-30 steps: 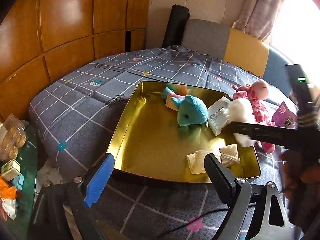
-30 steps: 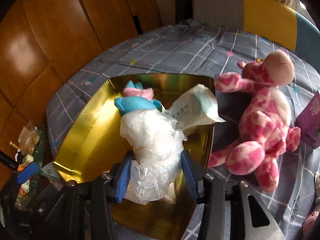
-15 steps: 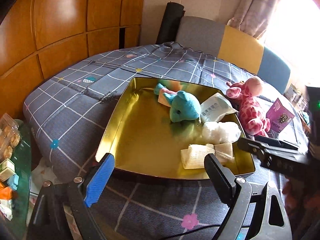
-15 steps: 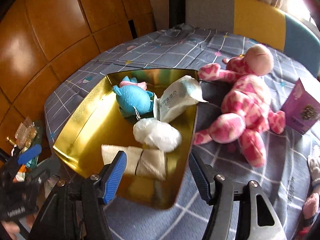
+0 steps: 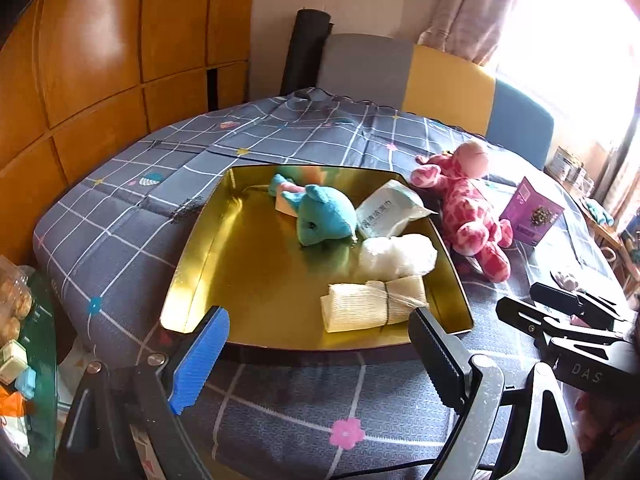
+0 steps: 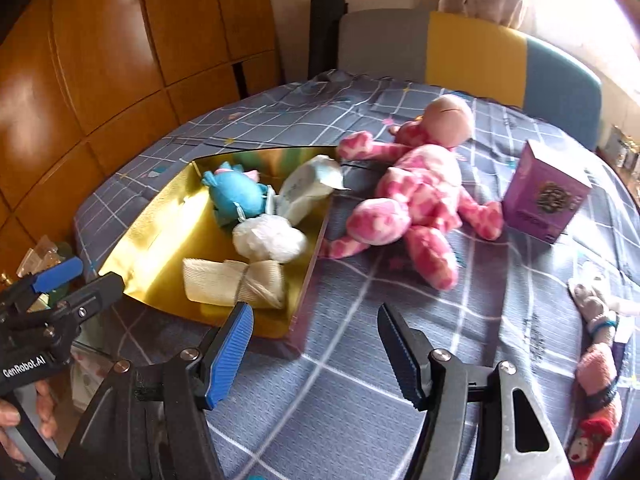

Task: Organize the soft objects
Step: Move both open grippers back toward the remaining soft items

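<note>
Lying beside gold tray (image 6: 132, 248): pink giraffe (image 6: 416, 200), purple box (image 6: 546, 196).

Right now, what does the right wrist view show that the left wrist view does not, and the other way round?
Only the right wrist view shows the small plush dolls lying at the right edge of the checked cloth, and the open, empty right gripper from behind.

Only the left wrist view shows the green-topped side table with snack packets, and the open, empty left gripper from behind.

Both show the gold tray holding the blue plush, tissue pack, plastic bag ball and folded cloth, with the pink giraffe and purple box outside it.
</note>
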A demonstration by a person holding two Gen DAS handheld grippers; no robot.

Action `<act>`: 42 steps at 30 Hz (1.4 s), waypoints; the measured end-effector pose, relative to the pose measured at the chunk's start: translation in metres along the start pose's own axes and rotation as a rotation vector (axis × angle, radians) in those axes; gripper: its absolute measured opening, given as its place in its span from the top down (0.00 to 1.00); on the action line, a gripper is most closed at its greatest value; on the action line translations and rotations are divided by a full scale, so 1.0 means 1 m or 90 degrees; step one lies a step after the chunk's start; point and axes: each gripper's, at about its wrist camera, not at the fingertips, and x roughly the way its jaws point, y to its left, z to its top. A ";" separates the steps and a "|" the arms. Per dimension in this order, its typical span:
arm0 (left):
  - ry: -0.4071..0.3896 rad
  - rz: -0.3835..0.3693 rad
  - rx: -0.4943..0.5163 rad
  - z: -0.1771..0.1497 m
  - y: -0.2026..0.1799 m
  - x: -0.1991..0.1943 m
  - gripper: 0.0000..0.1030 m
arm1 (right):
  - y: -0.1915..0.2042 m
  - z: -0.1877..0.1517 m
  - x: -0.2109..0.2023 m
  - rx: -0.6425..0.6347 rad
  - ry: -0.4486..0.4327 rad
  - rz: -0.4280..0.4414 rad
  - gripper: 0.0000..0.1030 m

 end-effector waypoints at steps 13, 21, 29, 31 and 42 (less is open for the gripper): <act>0.005 -0.021 0.063 -0.002 -0.034 -0.006 0.11 | -0.056 -0.021 -0.025 0.012 0.002 -0.083 0.36; 0.009 -0.036 0.107 -0.004 -0.059 -0.006 0.11 | -0.113 -0.025 -0.049 0.049 -0.011 -0.163 0.36; 0.019 -0.054 0.150 -0.007 -0.086 -0.003 0.11 | -0.165 -0.032 -0.075 0.096 -0.025 -0.236 0.36; 0.021 -0.061 0.164 -0.008 -0.094 -0.002 0.11 | -0.180 -0.034 -0.081 0.108 -0.031 -0.264 0.36; 0.034 -0.113 0.220 -0.007 -0.133 0.003 0.11 | -0.320 -0.072 -0.102 0.350 -0.050 -0.418 0.36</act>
